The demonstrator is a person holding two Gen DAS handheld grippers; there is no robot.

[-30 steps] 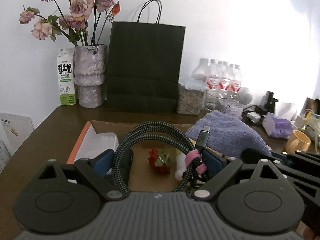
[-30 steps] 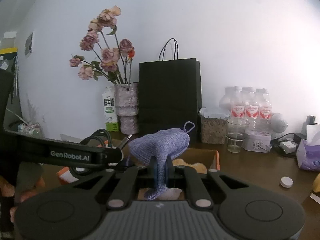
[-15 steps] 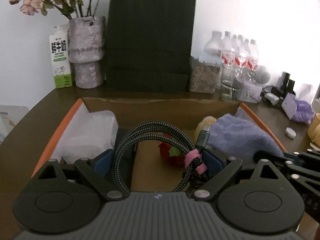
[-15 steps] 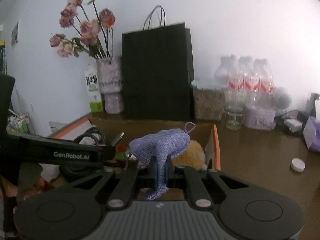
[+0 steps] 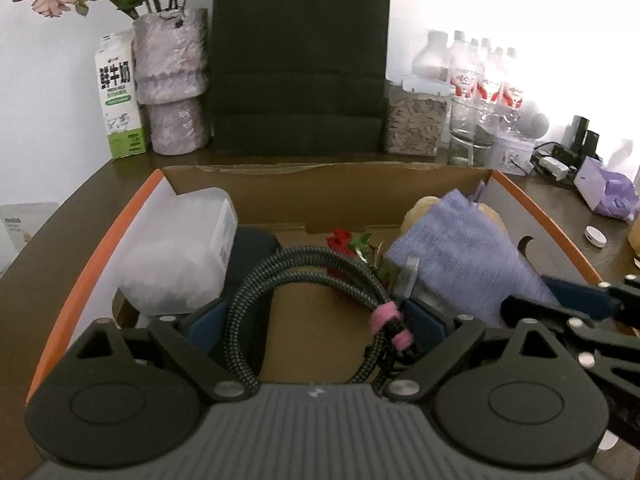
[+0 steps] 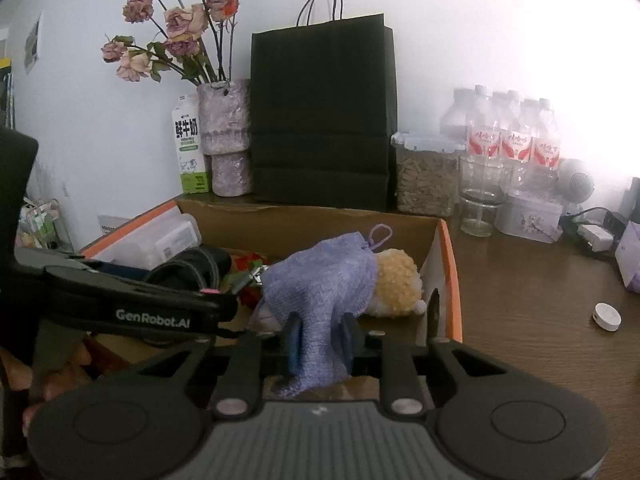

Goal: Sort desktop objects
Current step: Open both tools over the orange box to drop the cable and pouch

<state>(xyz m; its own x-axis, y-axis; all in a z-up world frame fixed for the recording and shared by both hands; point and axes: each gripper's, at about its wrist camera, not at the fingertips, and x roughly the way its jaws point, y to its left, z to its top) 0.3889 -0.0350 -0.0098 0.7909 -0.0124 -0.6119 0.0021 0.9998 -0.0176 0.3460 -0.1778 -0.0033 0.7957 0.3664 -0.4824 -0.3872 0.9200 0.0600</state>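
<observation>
My left gripper [image 5: 316, 320] is shut on a coiled braided cable [image 5: 304, 276] with a pink tie and holds it inside the orange-rimmed cardboard box [image 5: 320, 184]. My right gripper [image 6: 320, 336] is shut on a purple cloth [image 6: 324, 292], held low over the box's right side [image 6: 450, 264]; the cloth also shows in the left wrist view [image 5: 464, 260]. In the box lie a clear plastic container [image 5: 180, 252], a red flower [image 5: 344, 240] and a tan plush toy [image 6: 396, 284].
Behind the box stand a black paper bag [image 5: 300, 60], a vase of dried roses [image 5: 172, 84], a milk carton [image 5: 120, 96], a grain jar [image 5: 416, 120], a glass [image 6: 480, 200] and water bottles [image 6: 516, 136]. A white cap [image 6: 607, 317] and purple tissue pack [image 5: 604, 192] lie right.
Both grippers have moved forward and down into the box with their loads. The cloth now drapes over the plush toy. The right gripper's jaws look slightly wider.
</observation>
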